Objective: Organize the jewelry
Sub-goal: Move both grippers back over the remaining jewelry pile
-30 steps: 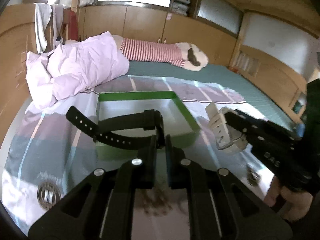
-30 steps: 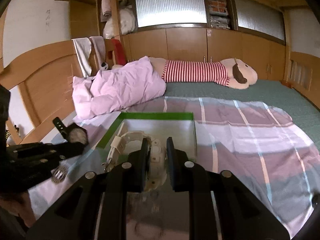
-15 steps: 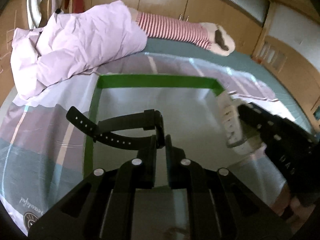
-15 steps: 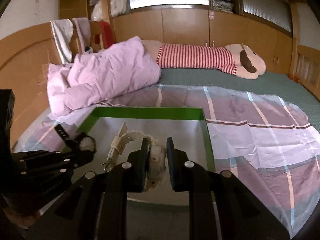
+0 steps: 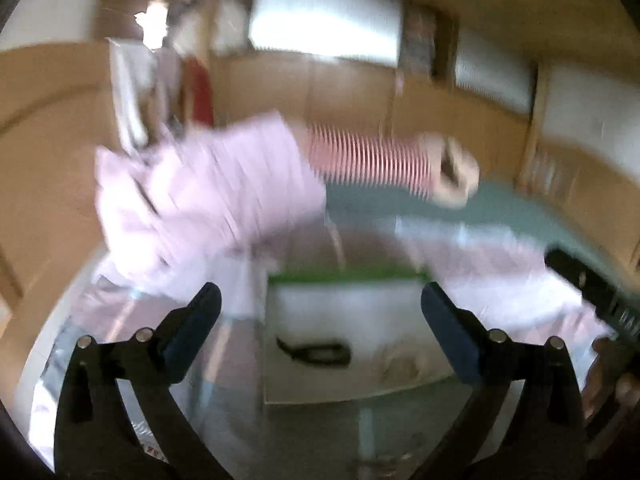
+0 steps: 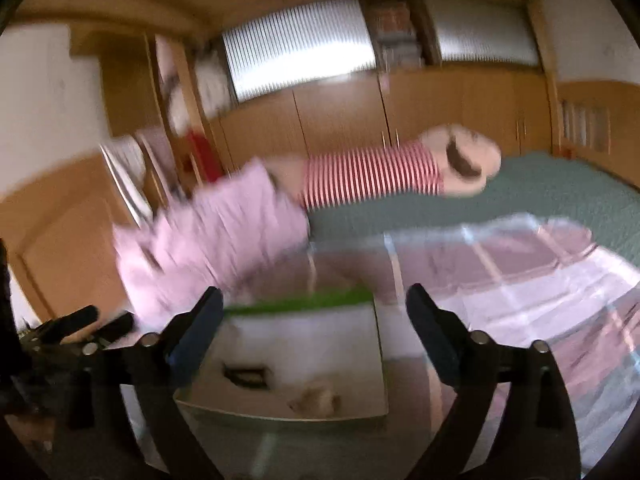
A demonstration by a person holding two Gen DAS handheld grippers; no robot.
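Observation:
Both views are blurred by motion. A green-rimmed tray [image 5: 344, 278] [image 6: 300, 304] with a white floor lies on the bed. A black watch [image 5: 316, 354] [image 6: 246, 376] and a cream watch [image 5: 400, 366] [image 6: 316, 400] lie loose inside it, side by side. My left gripper [image 5: 320, 300] hovers above and behind the tray, its jaws opening wide with nothing between them. My right gripper [image 6: 315, 302] hangs likewise over the tray, jaws opening and empty. Each gripper shows at the edge of the other's view, the right gripper [image 5: 592, 292] and the left gripper [image 6: 72, 328].
A crumpled pink duvet [image 5: 200, 200] and a red-striped plush toy [image 6: 372, 176] lie at the far side of the bed. A checked sheet [image 6: 520, 272] covers the near part. A wooden headboard [image 5: 48, 160] stands on the left, cabinets behind.
Both grippers have let go of their watches, which now lie in the tray. Both jaws went from shut to wide apart, and both hands rose and drew back.

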